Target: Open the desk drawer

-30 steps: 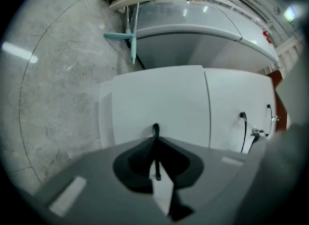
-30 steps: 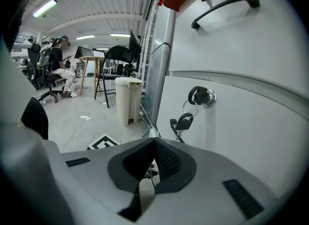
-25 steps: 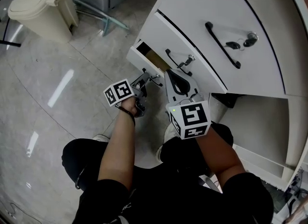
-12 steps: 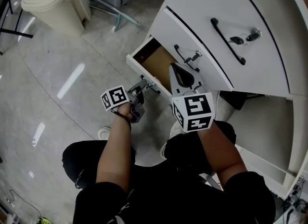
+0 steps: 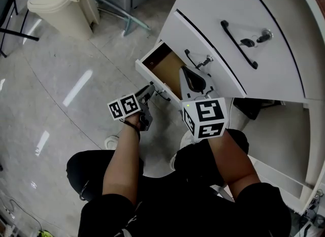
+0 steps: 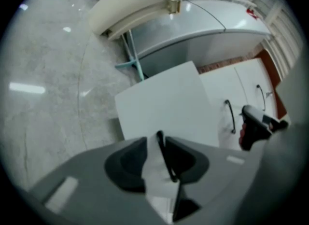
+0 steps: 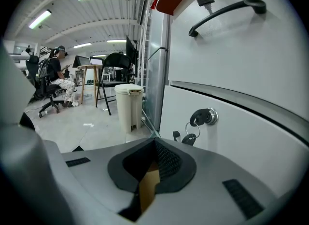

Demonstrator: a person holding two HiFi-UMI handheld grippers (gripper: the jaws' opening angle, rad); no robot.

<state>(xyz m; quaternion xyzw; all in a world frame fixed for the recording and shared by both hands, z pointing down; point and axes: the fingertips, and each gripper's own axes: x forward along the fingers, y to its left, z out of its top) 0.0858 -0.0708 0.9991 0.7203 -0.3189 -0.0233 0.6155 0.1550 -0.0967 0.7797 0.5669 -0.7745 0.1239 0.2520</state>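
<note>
The lowest white desk drawer [image 5: 151,78] stands pulled out, its brown inside [image 5: 167,65] showing. My left gripper [image 5: 151,91] is at the drawer's front, by the thin black handle [image 5: 161,95]. In the left gripper view that handle [image 6: 166,161] runs between the jaws of my left gripper [image 6: 157,141], which have just been opening; a gap shows beside it and the pads no longer clamp it. My right gripper [image 5: 189,74] hovers over the open drawer, and in its own view my right gripper [image 7: 154,141] has its tips together with nothing held.
Above the open drawer sit a second drawer with a handle [image 5: 191,59] and a key [image 7: 205,118], and a larger front with a long handle [image 5: 238,37]. A beige bin [image 5: 63,2] stands on the shiny floor at the back left. A person [image 7: 58,81] sits far off.
The drawer has slid out farther, showing more of its brown inside. My left gripper has drawn back with the drawer front. The right gripper has hardly moved.
</note>
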